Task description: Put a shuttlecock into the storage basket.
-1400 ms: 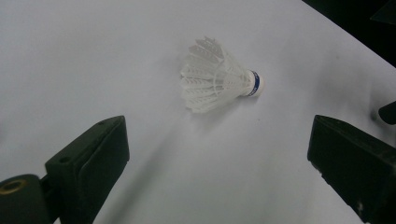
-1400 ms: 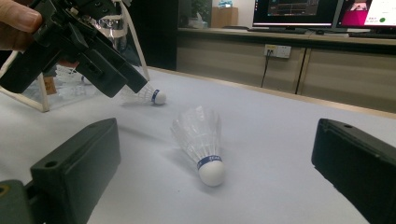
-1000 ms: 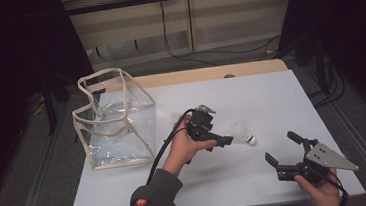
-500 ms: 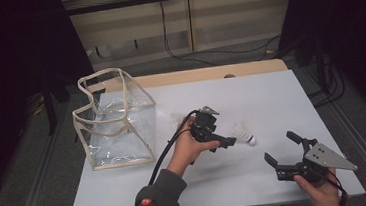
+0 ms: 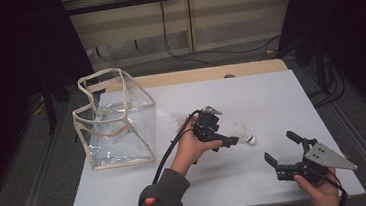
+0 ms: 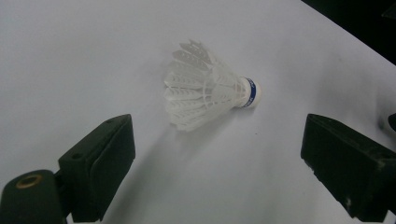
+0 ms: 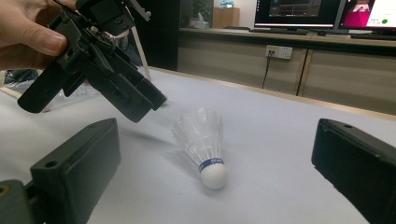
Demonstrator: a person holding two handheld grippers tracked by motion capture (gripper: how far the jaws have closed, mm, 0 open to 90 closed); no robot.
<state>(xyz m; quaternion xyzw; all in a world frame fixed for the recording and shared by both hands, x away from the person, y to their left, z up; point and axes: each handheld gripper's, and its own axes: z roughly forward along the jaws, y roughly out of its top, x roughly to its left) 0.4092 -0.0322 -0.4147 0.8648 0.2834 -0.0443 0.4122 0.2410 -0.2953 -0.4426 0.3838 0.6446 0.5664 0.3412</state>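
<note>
Shuttlecock: a white feathered shuttlecock [image 5: 244, 132] lies on its side on the bare table [image 5: 271, 100], right of the table's middle and closer to the near edge than the far one; its cork tip with a blue band faces the right gripper, the feather skirt the opposite way.
Left gripper: the left gripper [image 5: 224, 140] is held in a hand [image 5: 190, 143] just above the table, just beside the shuttlecock on its left. In the left gripper view its jaws stand wide apart, the shuttlecock [image 6: 208, 91] ahead of them and between their lines, untouched.
Right gripper: the right gripper [image 5: 279, 149] sits low near the table's near right corner, held from below by the other hand [image 5: 322, 196], grey plate on top. Its jaws are spread wide and hold nothing. In the right gripper view the shuttlecock [image 7: 203, 142] lies ahead between them, apart from both, with the left gripper [image 7: 116, 86] hanging over it from the upper left.
Bag: a clear plastic bag with beige trim [image 5: 114, 120] stands upright and open near the table's left edge, well apart from the shuttlecock.
Table: white top with a wooden strip along the far edge.
</note>
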